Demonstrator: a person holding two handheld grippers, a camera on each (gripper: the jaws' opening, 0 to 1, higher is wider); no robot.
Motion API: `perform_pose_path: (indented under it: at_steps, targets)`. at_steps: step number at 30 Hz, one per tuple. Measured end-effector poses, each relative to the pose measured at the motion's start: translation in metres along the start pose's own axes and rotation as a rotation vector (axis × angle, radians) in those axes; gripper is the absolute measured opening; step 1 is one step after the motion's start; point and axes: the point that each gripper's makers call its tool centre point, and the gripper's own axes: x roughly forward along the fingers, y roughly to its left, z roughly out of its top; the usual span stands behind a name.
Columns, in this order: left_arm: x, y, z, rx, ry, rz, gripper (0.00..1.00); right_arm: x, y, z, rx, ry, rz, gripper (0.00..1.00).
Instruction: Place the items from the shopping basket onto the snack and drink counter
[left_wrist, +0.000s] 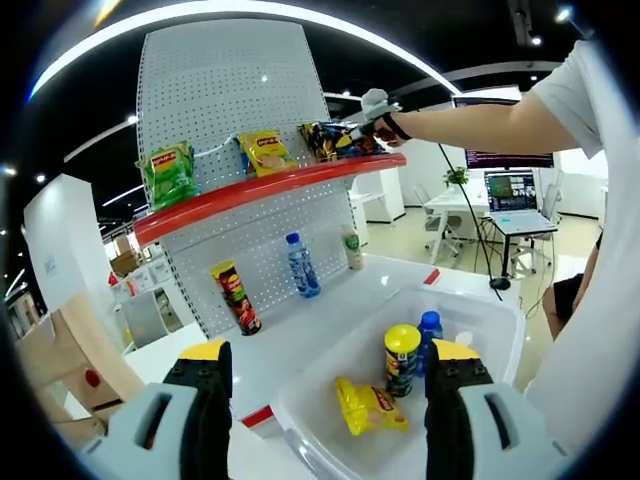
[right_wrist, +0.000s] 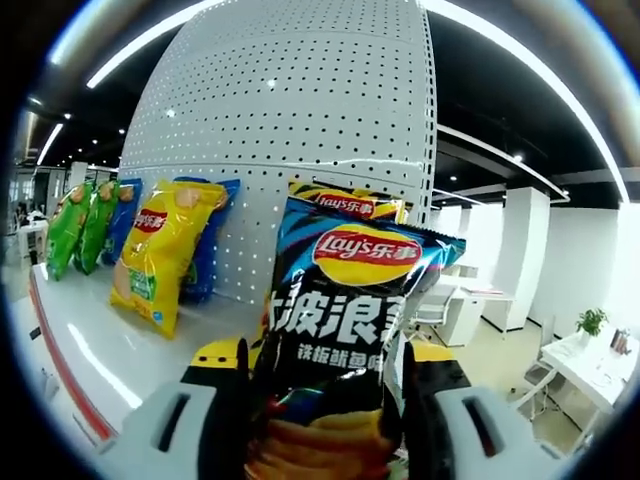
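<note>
Now the right tongs (right_wrist: 325, 410) are clamping a black chip bag (right_wrist: 345, 330) low on its body, keeping it upright so the label faces out as it goes onto the red shelf (left_wrist: 250, 190). Yellow bags (right_wrist: 165, 250) and green bags (right_wrist: 80, 222) are already leaning against the pegboard (right_wrist: 300, 110) on that shelf, so it looks like this one is joining their row. Below the shelf, the left tongs (left_wrist: 325, 400) are hovering open and empty over the basket (left_wrist: 490, 310), probably lining up a pick: a yellow bag (left_wrist: 368, 405), a can (left_wrist: 402, 358) and a blue-capped bottle (left_wrist: 430, 328) are waiting inside.
</note>
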Motion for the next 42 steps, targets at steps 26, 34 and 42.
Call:
perform_pose_path:
  at_steps: [26,34,42]
  targets:
    - [0.005,-0.003,0.002,0.022,0.007,-0.021,0.80,-0.009,-0.010,0.002,0.040,-0.006,0.011,0.72]
    - [0.010,-0.005,0.003,0.024,0.004,-0.030,0.80,-0.016,-0.010,0.000,0.049,-0.005,0.018,0.74]
    - [0.011,-0.006,0.005,0.030,0.002,-0.033,0.80,-0.023,-0.009,0.002,0.077,-0.022,0.033,0.83]
